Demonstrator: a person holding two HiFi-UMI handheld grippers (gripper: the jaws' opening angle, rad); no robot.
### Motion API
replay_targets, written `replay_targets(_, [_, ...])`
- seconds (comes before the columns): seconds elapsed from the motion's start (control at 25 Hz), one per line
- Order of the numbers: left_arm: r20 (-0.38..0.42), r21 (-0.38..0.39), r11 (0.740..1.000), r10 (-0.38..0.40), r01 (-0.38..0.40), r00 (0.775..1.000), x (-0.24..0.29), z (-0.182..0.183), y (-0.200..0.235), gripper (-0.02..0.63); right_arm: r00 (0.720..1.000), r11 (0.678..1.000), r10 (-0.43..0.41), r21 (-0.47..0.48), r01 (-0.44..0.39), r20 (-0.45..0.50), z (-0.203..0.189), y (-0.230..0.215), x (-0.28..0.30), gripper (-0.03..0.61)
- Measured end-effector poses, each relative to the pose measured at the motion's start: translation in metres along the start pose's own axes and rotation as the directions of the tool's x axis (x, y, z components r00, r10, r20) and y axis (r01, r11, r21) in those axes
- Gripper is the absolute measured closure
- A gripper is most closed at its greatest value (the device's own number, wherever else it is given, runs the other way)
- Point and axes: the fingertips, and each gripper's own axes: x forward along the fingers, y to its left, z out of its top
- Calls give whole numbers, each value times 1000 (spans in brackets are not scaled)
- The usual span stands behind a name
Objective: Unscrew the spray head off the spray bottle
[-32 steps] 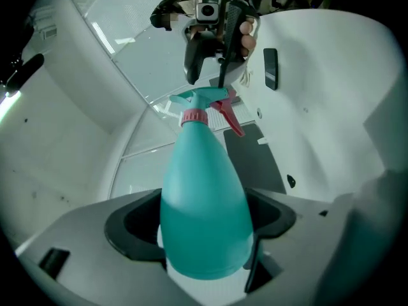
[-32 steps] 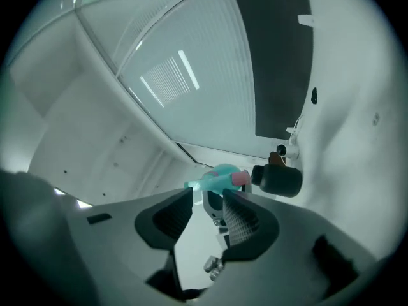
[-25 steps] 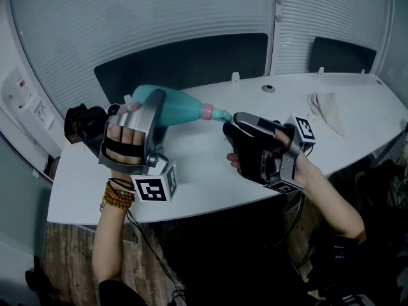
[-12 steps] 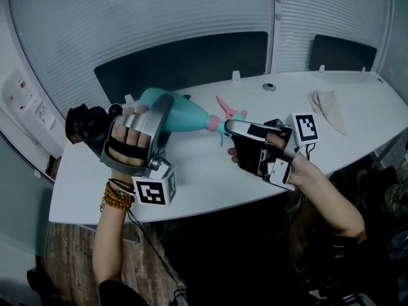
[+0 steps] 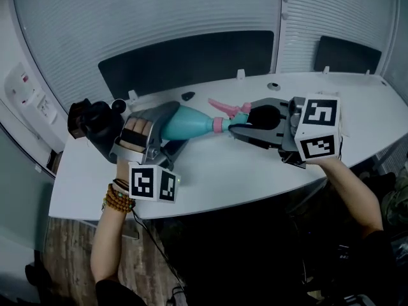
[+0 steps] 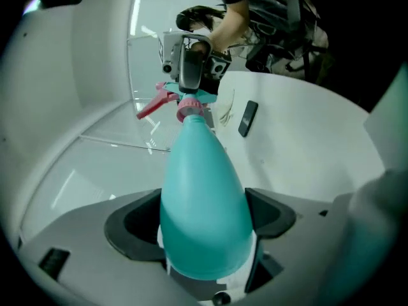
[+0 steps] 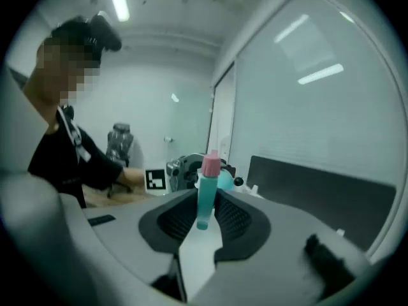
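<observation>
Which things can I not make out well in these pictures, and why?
- Pink collar of the spray head: head view, too small to tell whether it has loosened.
- Bottle base: left gripper view, buried inside the left gripper.
- Small dark object on the table: left gripper view, too small to identify.

A white table (image 5: pixel 210 171) with a curved front edge spans the head view from left to right. Near its back edge, left of centre, lies a small dark flat object (image 5: pixel 187 96). Farther right, a round grey grommet (image 5: pixel 273 87) sits in the tabletop. Small white clips (image 5: pixel 240 74) stand along the back edge.
</observation>
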Motion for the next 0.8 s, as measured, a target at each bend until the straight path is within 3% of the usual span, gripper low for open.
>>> replay_targets(0.12, [51, -164, 983, -77, 84, 996, 3, 4, -8, 209, 995, 986, -35, -165, 19, -95, 6, 2, -1, 492])
replay_targets(0.24, [119, -313, 940, -104, 137, 987, 1, 10, -8, 209, 995, 989, -32, -148, 18, -90, 15, -3, -7, 492])
replay_targets(0.44, [128, -327, 932, -118, 154, 985, 2, 15, -13, 209, 993, 993, -18, -120, 4, -115, 11, -8, -10, 492])
replay_targets(0.52, [134, -356, 917, -140, 180, 981, 4, 17, -18, 209, 987, 992, -2, -125, -18, -158, 7, -9, -8, 492])
replay_targets(0.56, [142, -389, 899, -157, 201, 977, 6, 19, -21, 209, 980, 991, 10, -130, -36, -197, 5, -10, -5, 492])
replay_targets(0.64, [173, -474, 839, -207, 266, 963, 13, 22, -28, 209, 950, 987, 37, -139, -84, -310, 2, -17, 0, 492])
replay_targets(0.8, [291, -622, 674, -275, 399, 917, 22, 30, -44, 210, 840, 983, 97, -82, -166, -535, 1, -30, 9, 492])
